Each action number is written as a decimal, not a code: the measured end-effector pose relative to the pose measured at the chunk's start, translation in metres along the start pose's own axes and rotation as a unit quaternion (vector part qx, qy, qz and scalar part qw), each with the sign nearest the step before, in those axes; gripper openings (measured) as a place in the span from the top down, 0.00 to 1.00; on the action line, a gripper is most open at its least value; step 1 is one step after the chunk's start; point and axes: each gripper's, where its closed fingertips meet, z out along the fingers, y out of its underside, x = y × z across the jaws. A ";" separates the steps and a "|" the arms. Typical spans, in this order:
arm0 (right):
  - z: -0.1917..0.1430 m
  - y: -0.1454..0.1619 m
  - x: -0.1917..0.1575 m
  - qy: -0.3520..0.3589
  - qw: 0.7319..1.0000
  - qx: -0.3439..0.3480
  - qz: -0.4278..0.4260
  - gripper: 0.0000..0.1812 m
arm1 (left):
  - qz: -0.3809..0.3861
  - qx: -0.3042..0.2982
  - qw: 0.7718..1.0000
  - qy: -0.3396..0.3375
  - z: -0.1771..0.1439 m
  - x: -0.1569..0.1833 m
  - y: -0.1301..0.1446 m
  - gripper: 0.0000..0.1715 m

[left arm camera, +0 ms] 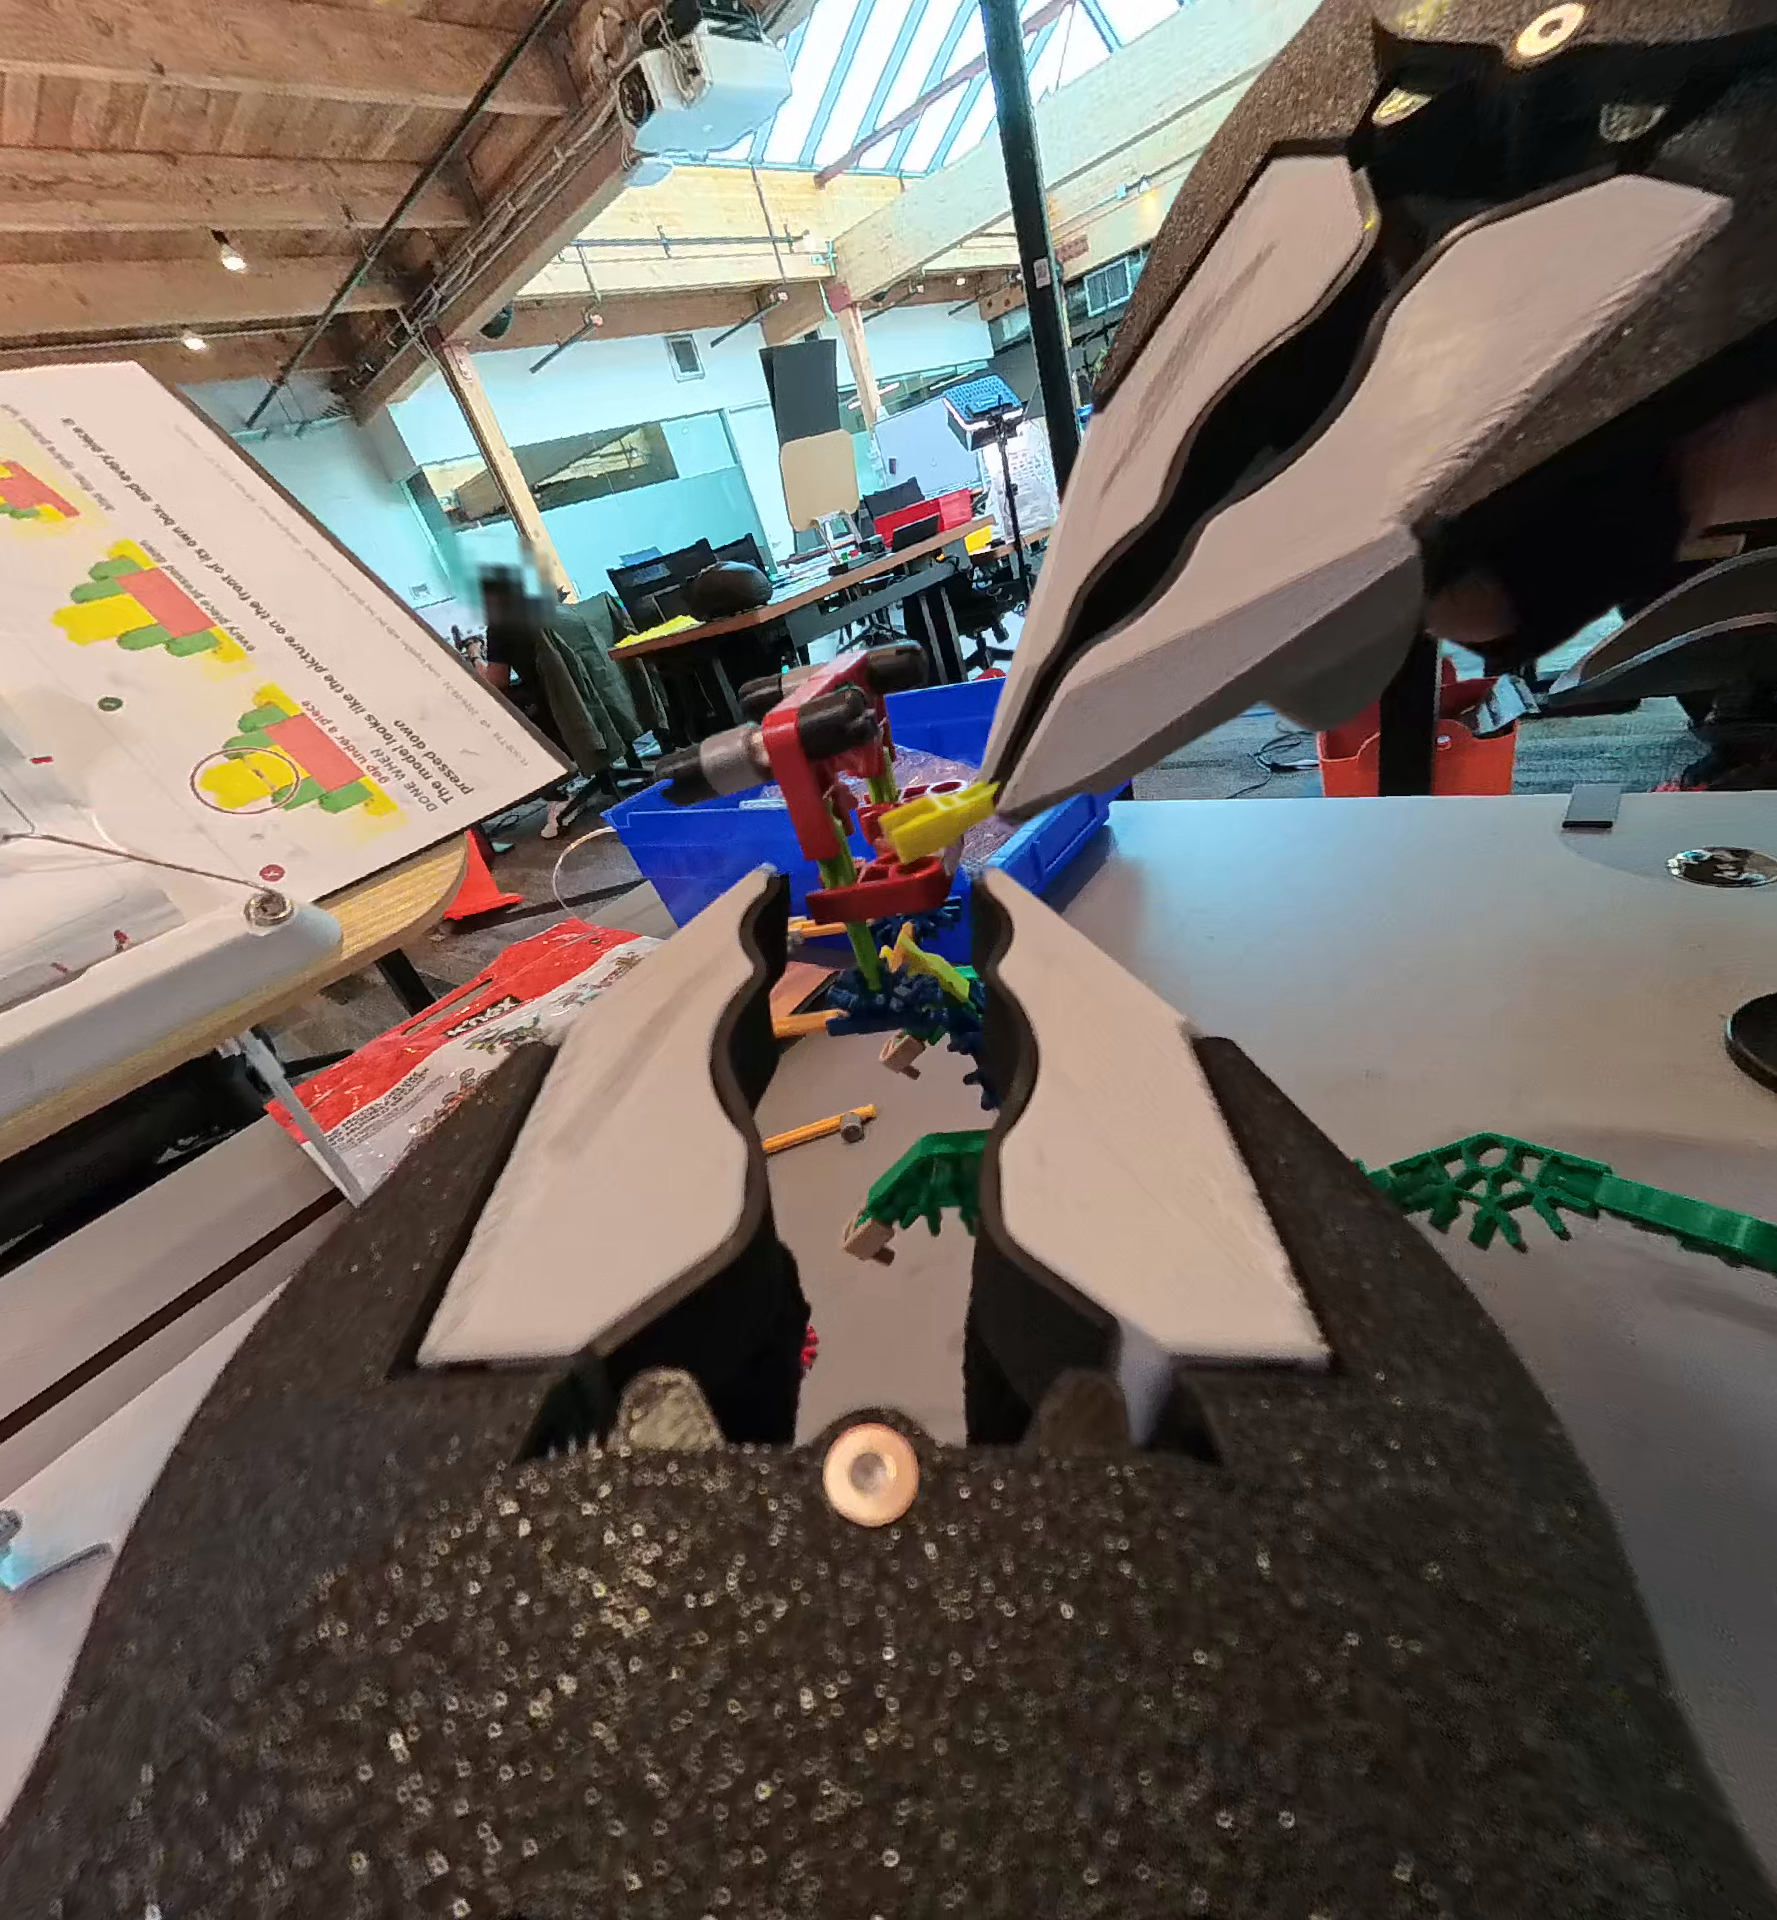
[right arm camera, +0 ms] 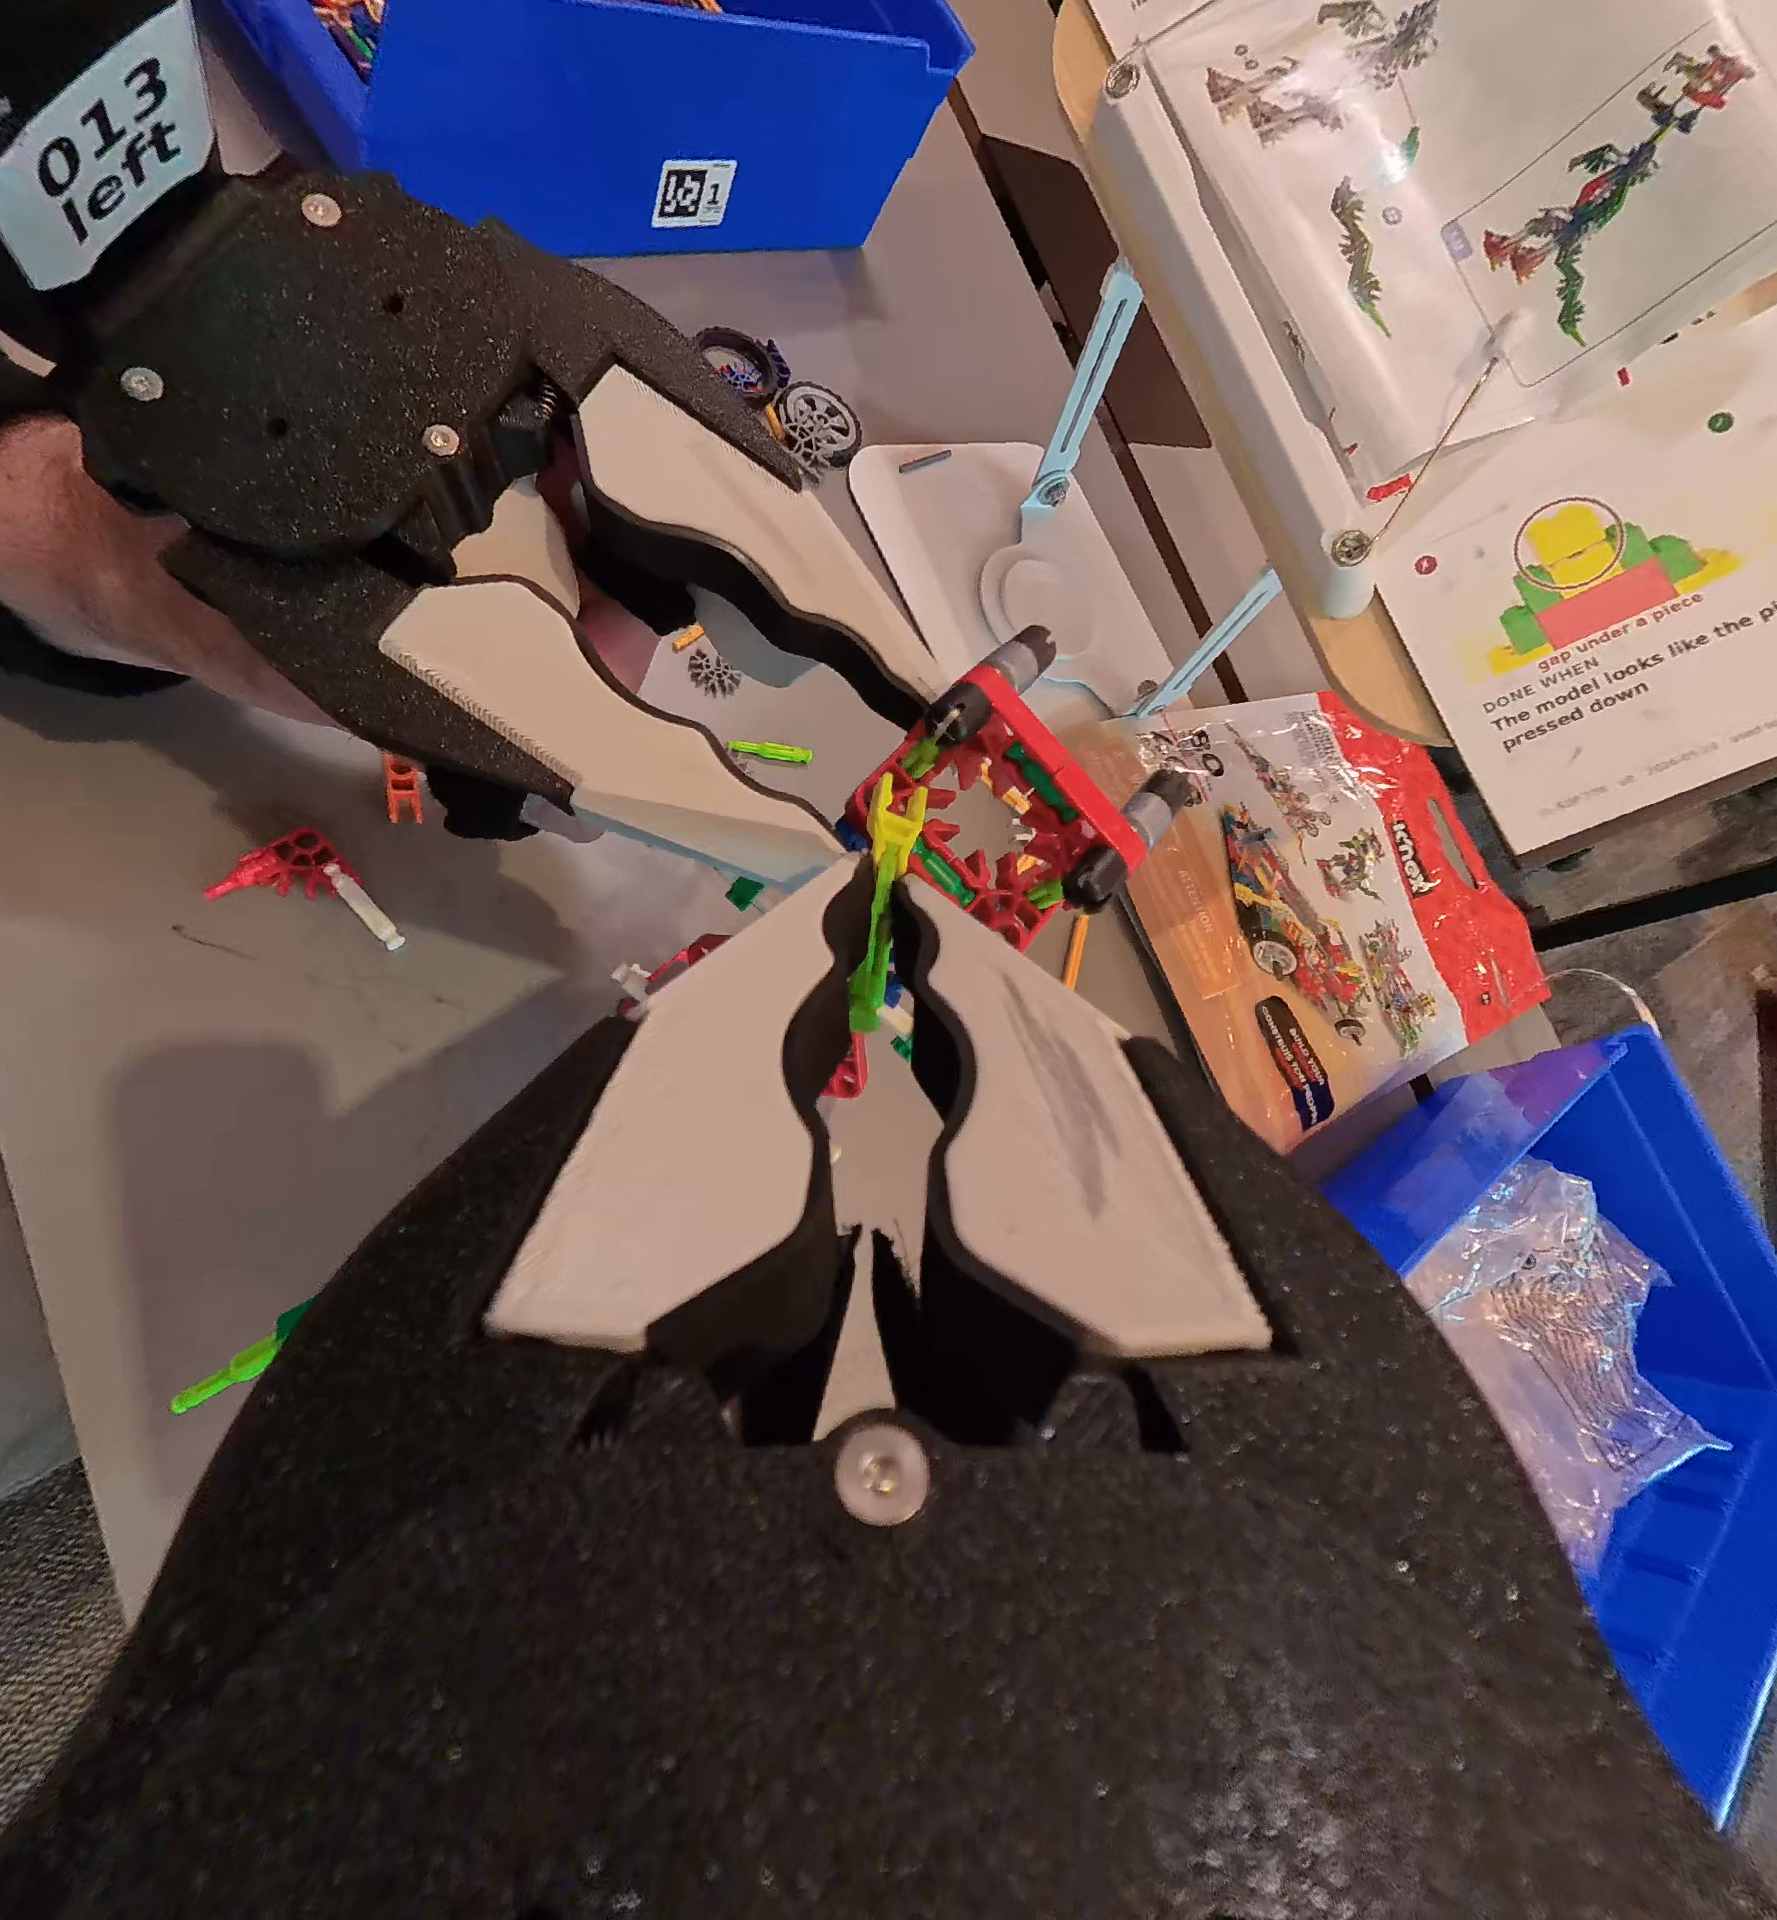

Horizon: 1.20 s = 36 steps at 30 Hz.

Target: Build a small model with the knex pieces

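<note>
A toy model of red connectors (left arm camera: pixel 879 888) on green rods, with grey and black rollers, stands on the grey table (left arm camera: pixel 1383 987). My left gripper (left arm camera: pixel 881 883) has its fingers on both sides of the model's lower part and holds it. From above, the model shows as a red square frame (right arm camera: pixel 1009 800), with the left gripper (right arm camera: pixel 884 779) clamped on its left side. My right gripper (right arm camera: pixel 879 873) is shut on a yellow clip (right arm camera: pixel 896 831) fixed to a light green rod (right arm camera: pixel 871 966). It holds the clip against the model's top (left arm camera: pixel 936 816).
Blue bins stand behind the model (left arm camera: pixel 676 842), at the table's far side (right arm camera: pixel 655 104) and at the right (right arm camera: pixel 1694 1351). An instruction board (right arm camera: pixel 1590 312) and a red toy bag (right arm camera: pixel 1331 883) lie to the right. Loose parts include a green piece (left arm camera: pixel 1486 1195), a red connector (right arm camera: pixel 281 862) and wheels (right arm camera: pixel 811 416).
</note>
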 end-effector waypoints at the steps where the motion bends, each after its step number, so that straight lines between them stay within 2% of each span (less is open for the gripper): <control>1: 0.000 0.001 0.000 0.000 1.000 -0.003 0.002 1.00 | -0.006 -0.001 1.000 0.004 0.000 0.000 0.001 0.82; 5: 0.002 0.002 0.003 0.002 1.000 -0.016 0.008 0.99 | -0.019 -0.017 1.000 0.016 0.002 0.001 0.009 0.83; 10: 0.002 0.000 0.005 0.000 0.999 -0.033 0.012 0.99 | -0.003 -0.014 1.000 0.009 0.002 -0.002 0.009 0.92; 22: 0.000 0.005 0.001 -0.012 0.997 -0.082 -0.006 1.00 | 0.007 -0.013 1.000 0.010 0.005 0.003 0.011 0.94; 31: 0.002 0.004 0.004 -0.015 0.997 -0.079 -0.012 1.00 | 0.009 -0.008 1.000 -0.004 0.005 0.000 0.009 0.96; 36: 0.004 0.003 0.005 -0.020 0.998 -0.050 0.023 1.00 | 0.008 -0.008 1.000 -0.007 0.005 -0.001 0.009 0.96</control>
